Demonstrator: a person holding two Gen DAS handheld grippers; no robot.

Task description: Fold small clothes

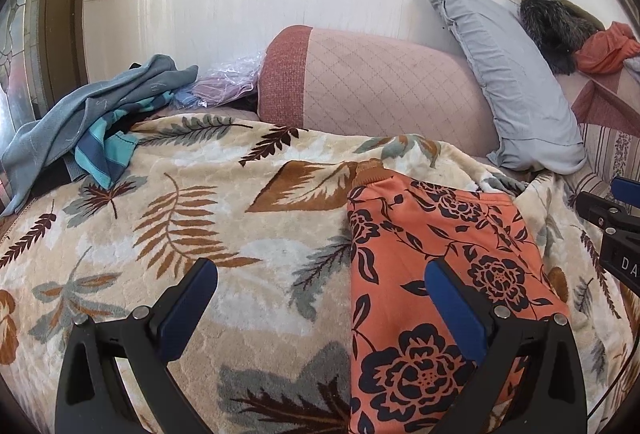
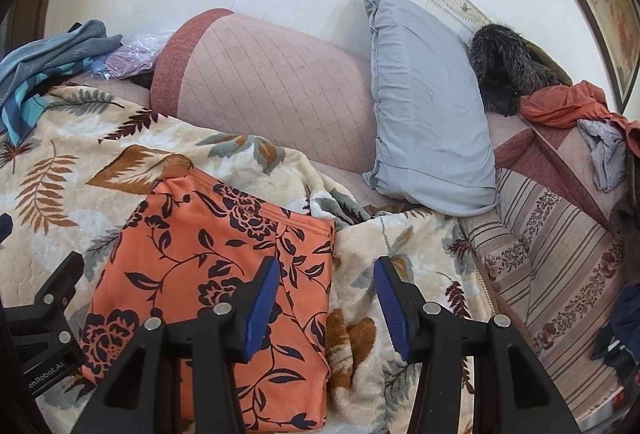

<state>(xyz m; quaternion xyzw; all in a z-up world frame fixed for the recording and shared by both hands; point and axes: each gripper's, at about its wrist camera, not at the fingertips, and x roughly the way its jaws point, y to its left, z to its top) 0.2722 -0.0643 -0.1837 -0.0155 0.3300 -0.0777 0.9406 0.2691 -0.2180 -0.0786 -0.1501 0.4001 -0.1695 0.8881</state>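
An orange garment with a dark flower print [image 1: 432, 254] lies folded into a long flat rectangle on a leaf-patterned blanket [image 1: 200, 218]. It also shows in the right wrist view [image 2: 208, 266]. My left gripper [image 1: 320, 274] is open and empty, hovering over the garment's left edge, its right finger above the cloth. My right gripper [image 2: 328, 282] is open and empty over the garment's right edge, its left finger above the cloth and its right finger over the blanket [image 2: 380, 234].
A pile of blue and teal clothes [image 1: 84, 122] lies at the back left. A pink quilted bolster [image 1: 368, 86] and a grey pillow [image 2: 428, 102] lean on the tiled wall. Orange and grey clothes [image 2: 576, 110] and a furry item [image 2: 508, 66] lie at the back right.
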